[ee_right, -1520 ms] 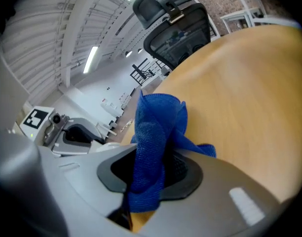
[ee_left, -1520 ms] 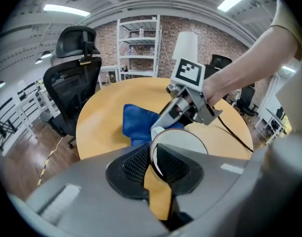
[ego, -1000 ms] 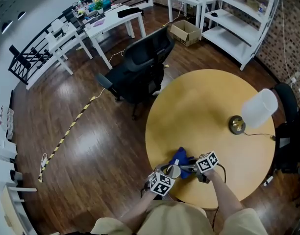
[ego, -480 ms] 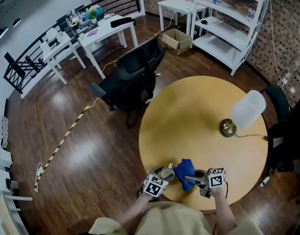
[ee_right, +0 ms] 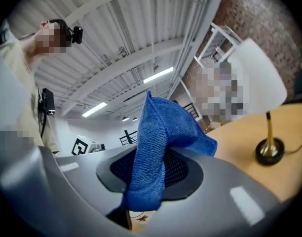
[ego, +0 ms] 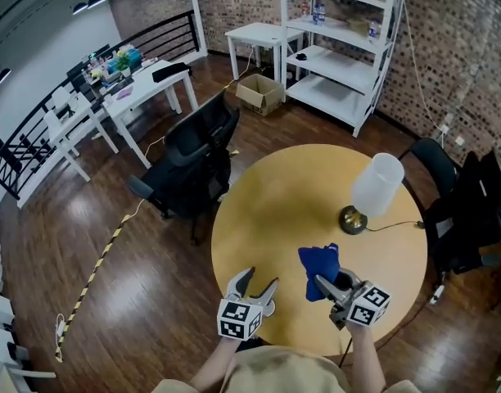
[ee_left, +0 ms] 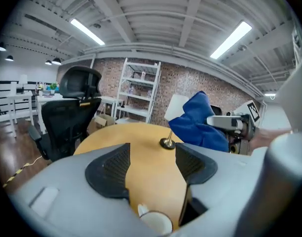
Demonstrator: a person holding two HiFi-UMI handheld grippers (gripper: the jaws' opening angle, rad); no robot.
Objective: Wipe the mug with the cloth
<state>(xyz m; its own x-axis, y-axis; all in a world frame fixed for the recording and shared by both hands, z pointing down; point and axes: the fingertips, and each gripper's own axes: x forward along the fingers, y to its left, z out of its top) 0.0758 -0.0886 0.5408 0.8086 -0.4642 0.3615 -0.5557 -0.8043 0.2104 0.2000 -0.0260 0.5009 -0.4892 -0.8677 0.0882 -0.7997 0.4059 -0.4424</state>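
My left gripper (ego: 257,281) hangs open above the near edge of the round wooden table (ego: 275,195). Its jaws have just been opening and nothing is between them. In the left gripper view the white-lined mug (ee_left: 156,222) stands on the table below the open left gripper (ee_left: 152,154). The head view does not show the mug. My right gripper (ego: 322,283) is shut on the blue cloth (ego: 320,262), held up off the table to the right. In the right gripper view the cloth (ee_right: 156,132) is pinched between the pads and droops over them.
A lamp with a brass base (ego: 351,219) and white shade (ego: 377,184) stands on the table's right side, its cord running right. A black office chair (ego: 193,158) sits off the table's left edge. White shelves and desks stand farther back.
The left gripper has let go of the mug, opened and risen. The right gripper has lifted the cloth up and away to the right.
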